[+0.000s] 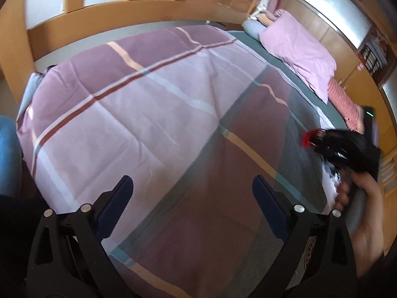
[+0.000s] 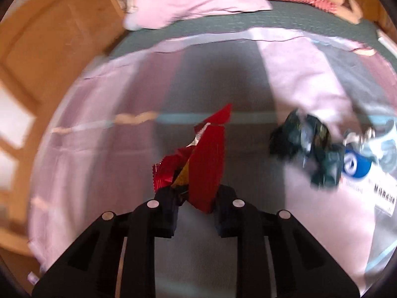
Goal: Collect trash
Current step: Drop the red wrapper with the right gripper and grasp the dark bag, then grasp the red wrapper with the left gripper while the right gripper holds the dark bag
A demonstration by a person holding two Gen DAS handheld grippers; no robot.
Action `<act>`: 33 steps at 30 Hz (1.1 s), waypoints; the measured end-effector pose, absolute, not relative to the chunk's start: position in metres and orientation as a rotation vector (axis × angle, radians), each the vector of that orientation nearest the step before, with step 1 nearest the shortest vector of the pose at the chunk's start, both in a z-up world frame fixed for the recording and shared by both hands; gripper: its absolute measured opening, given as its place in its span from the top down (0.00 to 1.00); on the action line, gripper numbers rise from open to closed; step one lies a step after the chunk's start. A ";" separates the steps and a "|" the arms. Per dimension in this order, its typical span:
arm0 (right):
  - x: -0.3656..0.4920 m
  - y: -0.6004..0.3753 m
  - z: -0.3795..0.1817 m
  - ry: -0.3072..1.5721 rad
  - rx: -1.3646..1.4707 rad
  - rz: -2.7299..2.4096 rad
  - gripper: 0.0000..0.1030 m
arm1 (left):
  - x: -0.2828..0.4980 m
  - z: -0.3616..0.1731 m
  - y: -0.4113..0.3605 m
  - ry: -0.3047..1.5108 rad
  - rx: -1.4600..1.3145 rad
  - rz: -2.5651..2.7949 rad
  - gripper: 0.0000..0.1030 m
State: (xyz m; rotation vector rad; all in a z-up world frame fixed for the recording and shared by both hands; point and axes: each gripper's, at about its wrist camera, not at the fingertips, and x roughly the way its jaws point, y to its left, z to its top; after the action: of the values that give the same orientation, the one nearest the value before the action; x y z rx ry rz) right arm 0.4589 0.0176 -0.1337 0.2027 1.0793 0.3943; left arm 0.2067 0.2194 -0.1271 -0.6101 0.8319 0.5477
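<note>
Right gripper [image 2: 196, 198] pinches red wrapper [image 2: 206, 159] near its lower end; lift slowly, lest it slip; left gripper [image 1: 192, 191] wide, empty.

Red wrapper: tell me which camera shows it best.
The right wrist view: the red wrapper fills the centre, pinched in the right gripper. The left wrist view shows only a small, blurred red patch at that gripper's tip, far right.

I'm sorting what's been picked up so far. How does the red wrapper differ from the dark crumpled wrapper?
The red wrapper is pinched in the right gripper; the dark crumpled wrapper lies loose on the bedspread. The red one is long and creased; the dark one is balled up. Both are snack packaging.
</note>
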 end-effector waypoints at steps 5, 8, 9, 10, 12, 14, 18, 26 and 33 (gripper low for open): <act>0.383 0.034 -0.127 1.238 0.100 0.737 0.75 | 0.186 -0.122 0.236 0.745 -0.698 0.647 0.07; 0.343 0.038 -0.130 1.283 -0.026 0.845 0.42 | 0.186 -0.126 0.238 0.764 -0.724 0.644 0.07; 0.339 0.035 -0.126 1.266 -0.044 0.845 0.37 | 0.188 -0.128 0.236 0.784 -0.719 0.629 0.07; 0.342 0.028 -0.119 1.232 -0.036 0.844 0.37 | 0.192 -0.131 0.233 0.807 -0.710 0.611 0.07; 0.361 0.007 -0.102 1.146 0.038 0.786 0.35 | 0.198 -0.136 0.228 0.845 -0.703 0.575 0.07; 0.388 -0.020 -0.089 1.049 0.109 0.608 0.31 | 0.204 -0.142 0.224 0.883 -0.707 0.530 0.06; 0.447 -0.038 -0.091 0.930 -0.022 0.264 0.30 | 0.214 -0.153 0.213 0.933 -0.741 0.423 0.06; 0.494 -0.016 -0.148 1.039 -0.135 0.129 0.49 | 0.237 -0.150 0.181 0.938 -0.681 0.173 0.05; 0.429 -0.017 -0.096 0.939 -0.136 0.255 0.54 | 0.247 -0.146 0.152 0.933 -0.597 0.042 0.05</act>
State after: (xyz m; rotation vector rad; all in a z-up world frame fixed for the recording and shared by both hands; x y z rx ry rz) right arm 0.4286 -0.0172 -0.0963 -0.1365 0.9394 0.2549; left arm 0.2467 0.1522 -0.1462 -0.5971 0.9328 0.0416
